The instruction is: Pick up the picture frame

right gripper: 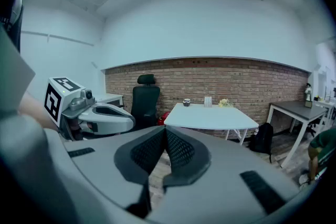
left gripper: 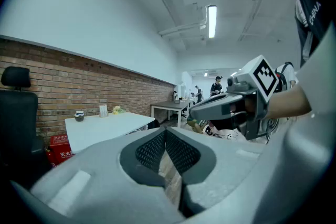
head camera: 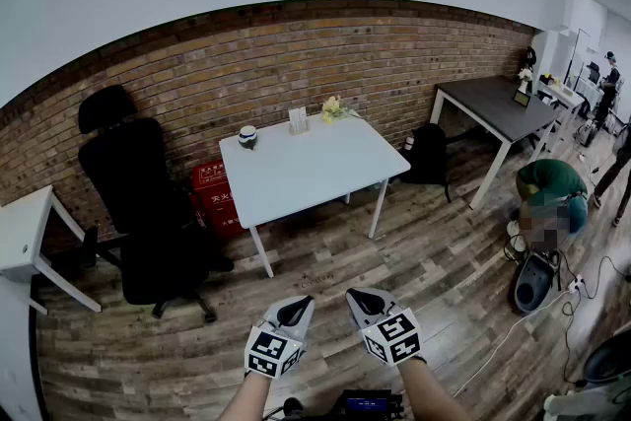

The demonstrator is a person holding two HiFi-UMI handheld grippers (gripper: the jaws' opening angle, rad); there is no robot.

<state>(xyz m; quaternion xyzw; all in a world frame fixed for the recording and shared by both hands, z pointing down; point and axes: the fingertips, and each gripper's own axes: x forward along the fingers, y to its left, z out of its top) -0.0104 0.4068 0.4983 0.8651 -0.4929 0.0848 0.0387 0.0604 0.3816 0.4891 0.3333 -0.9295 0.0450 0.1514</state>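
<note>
White table (head camera: 325, 175) has the picture frame (head camera: 298, 120)

I see the frame upright at the table's far edge, between a cup (head camera: 247, 136) and yellow flowers (head camera: 335, 108). Left gripper (head camera: 299, 308) and right gripper (head camera: 359, 298) are both clenched on nothing, low over the wood floor (head camera: 434, 251), well apart from the table.

— How many tables do you see from your end?
— I make out three clearly: a white table (head camera: 306, 168) in the middle, a second white table (head camera: 20, 232) at the left edge, and a dark table (head camera: 493, 104) on the right.
— Chairs?
— One black chair (head camera: 138, 182).
— On the middle table?
— I count one picture frame (head camera: 298, 120), one jar (head camera: 247, 136) and one bunch of flowers (head camera: 335, 108).
— On the floor?
— One red box (head camera: 212, 192) and one backpack (head camera: 427, 153).
— And my tools?
— Two: the left gripper (head camera: 294, 311) and the right gripper (head camera: 367, 299).
</note>
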